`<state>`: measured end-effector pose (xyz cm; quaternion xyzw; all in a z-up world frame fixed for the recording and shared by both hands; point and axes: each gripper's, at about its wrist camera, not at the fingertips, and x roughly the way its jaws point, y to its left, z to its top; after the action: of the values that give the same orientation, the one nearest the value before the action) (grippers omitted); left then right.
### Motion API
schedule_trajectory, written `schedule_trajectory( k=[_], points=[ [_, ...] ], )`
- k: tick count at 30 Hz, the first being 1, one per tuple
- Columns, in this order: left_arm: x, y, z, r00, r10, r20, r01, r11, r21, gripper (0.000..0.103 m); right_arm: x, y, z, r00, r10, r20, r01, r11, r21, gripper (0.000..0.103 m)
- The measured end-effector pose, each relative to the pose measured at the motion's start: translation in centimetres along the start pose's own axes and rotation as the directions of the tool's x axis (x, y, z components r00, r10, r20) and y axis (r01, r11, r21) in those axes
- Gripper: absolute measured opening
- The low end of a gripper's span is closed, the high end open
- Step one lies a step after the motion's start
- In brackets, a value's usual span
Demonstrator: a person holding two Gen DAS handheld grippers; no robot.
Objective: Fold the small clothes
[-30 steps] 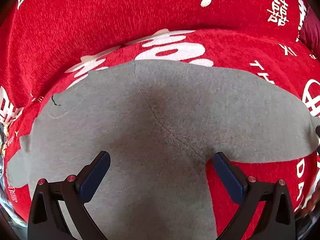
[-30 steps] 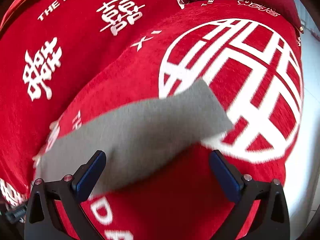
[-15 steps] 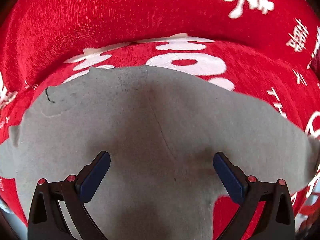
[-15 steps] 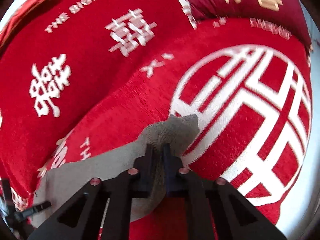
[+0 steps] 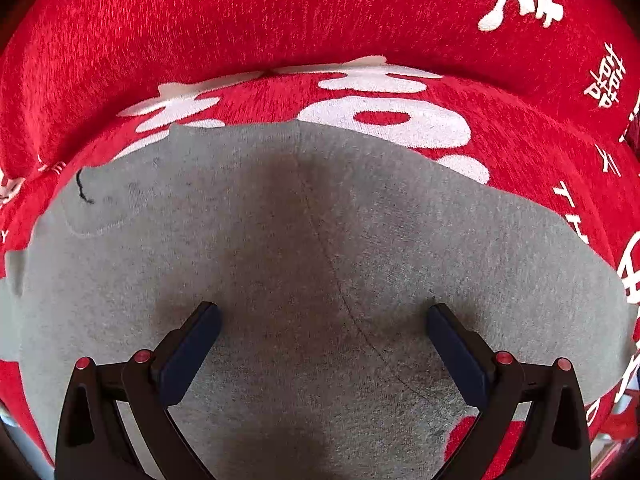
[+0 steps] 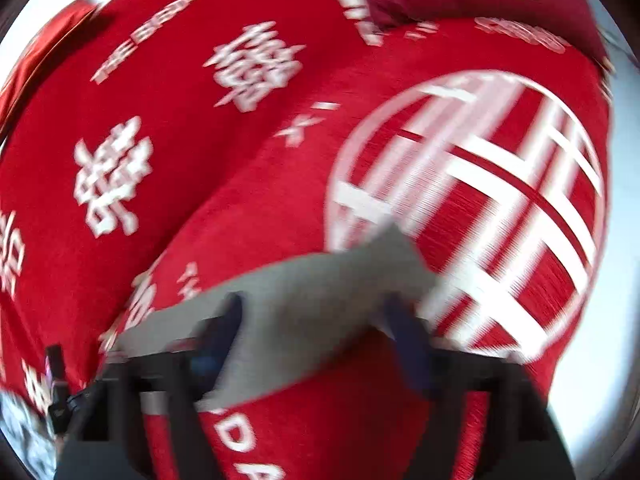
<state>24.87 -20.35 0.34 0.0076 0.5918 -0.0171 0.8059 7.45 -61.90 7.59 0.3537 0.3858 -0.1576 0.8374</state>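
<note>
Grey garment (image 5: 320, 264) end is just released by the right tool (image 6: 316, 332), jaws reopened wide; left tool (image 5: 320, 340) is held wide above it, fold unfinished.

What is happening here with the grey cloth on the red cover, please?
A person with a gripper in each hand is folding a small grey garment spread on a red blanket. The left gripper hovers open over its middle. The right gripper, blurred, has just been opening at the garment's end; its pads do not press on the cloth.
</note>
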Motion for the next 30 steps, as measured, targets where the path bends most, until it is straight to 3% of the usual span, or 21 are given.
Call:
schedule_trajectory(
  k=[3,7,8,9,10,11,12,16,19,21,25,30],
  points=[
    [0.0,-0.2,0.1,1.000,0.000,0.000,0.000,1.000,-0.010,0.103,1.4,-1.2,-0.2,0.997,0.046,-0.054,-0.044,0.998,0.041,0.082],
    [-0.1,-0.3,0.0,1.000,-0.001,0.002,0.001,1.000,-0.008,0.103,5.2,0.1,-0.2,0.994,0.016,-0.112,-0.017,1.000,-0.010,0.080],
    [-0.1,-0.2,0.0,1.000,-0.005,-0.002,0.005,1.000,-0.006,0.103,6.0,1.0,0.1,0.996,-0.026,-0.086,0.021,0.998,-0.056,0.069],
    [-0.3,-0.1,0.0,1.000,-0.009,-0.006,0.009,1.000,-0.006,0.103,6.6,1.4,0.3,0.995,-0.049,-0.088,0.042,0.996,-0.081,0.044],
    [-0.3,0.1,0.2,1.000,-0.010,-0.006,0.010,1.000,-0.010,0.103,6.9,1.8,0.5,0.994,-0.073,-0.078,0.065,0.992,-0.104,0.036],
    [-0.4,0.3,0.3,1.000,-0.005,-0.001,0.005,1.000,-0.019,0.103,6.8,2.4,0.9,0.996,-0.054,-0.076,0.045,0.992,-0.120,0.011],
    [-0.5,0.6,0.5,1.000,-0.002,0.008,0.003,1.000,-0.031,0.103,6.5,3.0,1.0,0.996,-0.049,-0.071,0.039,0.990,-0.135,0.008],
    [0.3,0.1,1.0,1.000,0.019,0.014,-0.018,0.999,-0.046,0.103,2.5,6.9,1.0,0.999,-0.012,0.040,0.022,0.966,-0.259,0.007],
    [-0.2,-1.4,1.5,0.997,0.063,0.048,-0.065,0.997,0.039,0.103,-0.6,10.7,0.9,0.994,0.037,0.104,0.000,0.940,-0.341,0.007],
    [-0.6,-1.1,2.1,0.998,0.048,0.030,-0.050,0.997,0.065,0.103,-2.6,14.0,0.6,0.988,0.085,0.132,-0.026,0.916,-0.402,0.007],
    [-2.0,2.3,2.3,1.000,-0.008,0.027,0.008,1.000,-0.016,0.103,-5.0,20.0,-1.1,0.975,0.172,0.142,-0.074,0.850,-0.521,0.007],
    [-3.4,9.3,1.3,0.998,-0.037,0.043,0.043,0.988,-0.146,0.103,-6.1,28.5,-5.8,0.962,0.255,0.097,-0.127,0.734,-0.667,0.007]
  ],
)
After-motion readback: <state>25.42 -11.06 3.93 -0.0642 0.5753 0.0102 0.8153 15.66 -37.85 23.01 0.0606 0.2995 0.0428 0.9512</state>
